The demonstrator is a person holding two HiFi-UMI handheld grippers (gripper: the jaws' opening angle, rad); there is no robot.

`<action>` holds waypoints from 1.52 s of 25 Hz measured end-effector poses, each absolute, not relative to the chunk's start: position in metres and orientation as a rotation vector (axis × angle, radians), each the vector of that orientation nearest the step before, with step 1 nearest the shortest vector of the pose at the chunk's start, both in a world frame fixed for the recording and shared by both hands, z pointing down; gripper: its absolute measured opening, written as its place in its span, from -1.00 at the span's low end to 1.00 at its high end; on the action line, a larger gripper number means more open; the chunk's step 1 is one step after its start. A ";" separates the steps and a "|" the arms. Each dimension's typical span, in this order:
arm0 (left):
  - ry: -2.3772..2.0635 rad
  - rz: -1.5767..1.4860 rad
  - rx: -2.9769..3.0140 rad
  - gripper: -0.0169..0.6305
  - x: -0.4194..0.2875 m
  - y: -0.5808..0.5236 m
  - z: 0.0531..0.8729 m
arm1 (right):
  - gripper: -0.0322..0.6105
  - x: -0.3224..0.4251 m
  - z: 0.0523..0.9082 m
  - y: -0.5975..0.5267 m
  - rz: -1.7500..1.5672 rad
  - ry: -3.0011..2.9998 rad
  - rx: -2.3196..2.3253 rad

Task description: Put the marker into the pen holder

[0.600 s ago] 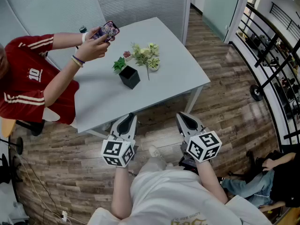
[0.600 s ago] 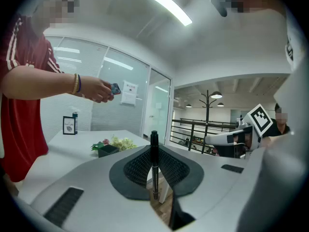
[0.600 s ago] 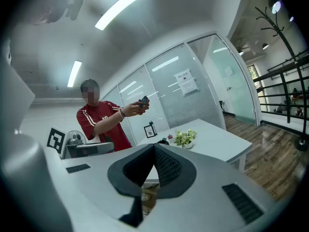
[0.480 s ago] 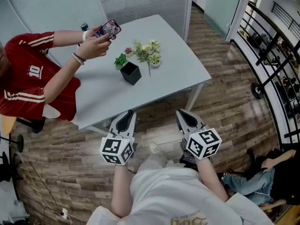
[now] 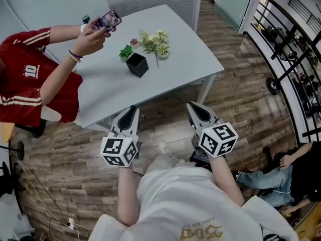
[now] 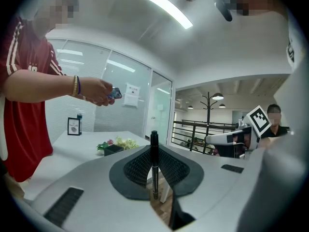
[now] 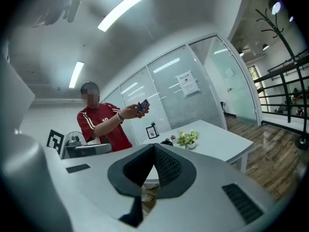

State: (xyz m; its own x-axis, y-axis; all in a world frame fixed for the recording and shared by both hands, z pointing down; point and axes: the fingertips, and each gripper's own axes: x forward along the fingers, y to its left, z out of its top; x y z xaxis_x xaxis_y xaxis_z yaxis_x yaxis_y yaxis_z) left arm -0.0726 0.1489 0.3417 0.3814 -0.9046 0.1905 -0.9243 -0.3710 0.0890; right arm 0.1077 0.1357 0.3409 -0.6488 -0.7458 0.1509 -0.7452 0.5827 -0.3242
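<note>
My left gripper (image 5: 131,108) is shut on a black marker (image 6: 154,164), which stands upright between its jaws in the left gripper view. Both grippers hover over the wooden floor, short of the table's near edge. The black square pen holder (image 5: 137,65) stands on the grey table (image 5: 185,59) beyond them, and shows small and distant in the left gripper view (image 6: 114,149). To the right, my right gripper (image 5: 191,106) is shut with nothing in it. The head view does not show the marker itself.
A person in a red shirt (image 5: 25,79) sits at the table's left and holds a phone (image 5: 106,20) over it. Small potted plants (image 5: 154,42) stand beside the pen holder. A black railing (image 5: 288,49) runs along the right.
The table and pen holder sit higher and a little further left in the head view. The left gripper has shifted slightly left and down; both stay shut.
</note>
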 end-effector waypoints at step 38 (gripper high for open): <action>-1.570 0.114 2.323 -0.81 -0.181 -0.127 0.390 | -0.85 0.028 0.423 -0.121 -0.878 2.833 -1.482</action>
State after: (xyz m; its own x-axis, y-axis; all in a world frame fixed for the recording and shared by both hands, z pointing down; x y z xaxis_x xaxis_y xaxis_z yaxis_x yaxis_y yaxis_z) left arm -0.1805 -0.1271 0.3904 0.3880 -0.8872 0.2497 -0.9140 -0.3356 0.2281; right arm 0.0284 -0.1209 0.4229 -0.5884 -0.7122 0.3828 -0.8039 0.4645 -0.3715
